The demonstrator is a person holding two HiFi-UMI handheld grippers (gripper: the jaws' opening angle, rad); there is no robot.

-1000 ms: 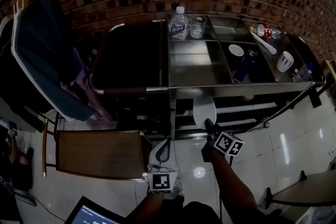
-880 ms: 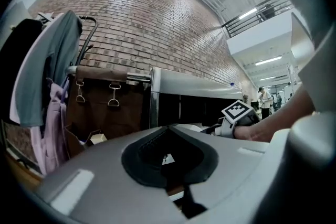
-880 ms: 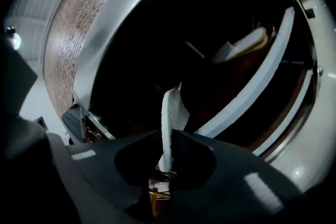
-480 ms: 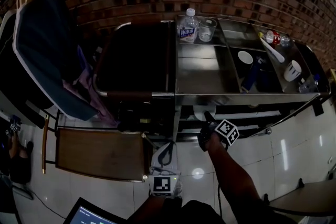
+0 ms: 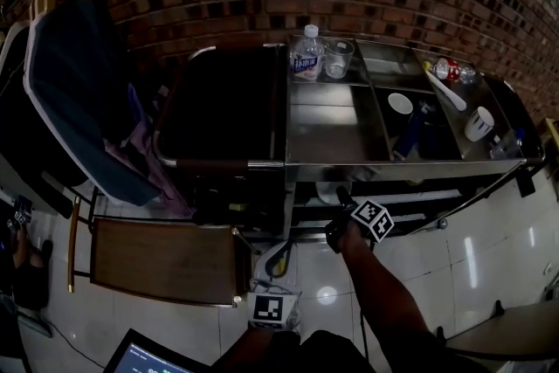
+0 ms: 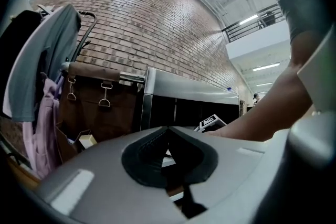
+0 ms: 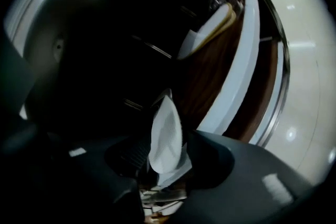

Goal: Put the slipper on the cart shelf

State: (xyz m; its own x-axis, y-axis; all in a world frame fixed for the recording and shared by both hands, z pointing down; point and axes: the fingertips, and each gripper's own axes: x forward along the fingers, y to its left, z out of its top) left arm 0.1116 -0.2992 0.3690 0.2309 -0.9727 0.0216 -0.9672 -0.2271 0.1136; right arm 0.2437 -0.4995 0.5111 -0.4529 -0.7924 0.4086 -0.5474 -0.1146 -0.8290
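The white slipper stands on edge between my right gripper's jaws, which are opening and no longer press on it. In the head view that gripper reaches under the steel cart top into the dark lower shelf. Only a sliver of the slipper shows there. My left gripper hangs low over the floor in front of the cart. Its tips meet and it holds nothing.
On the cart top stand a water bottle, a glass and two white cups. A black bag fills the cart's left half. A rack with a blue garment and a wooden seat stand at the left.
My right gripper has pushed deeper under the cart top with the slipper, so less of the slipper shows. The left gripper has stayed low by the floor.
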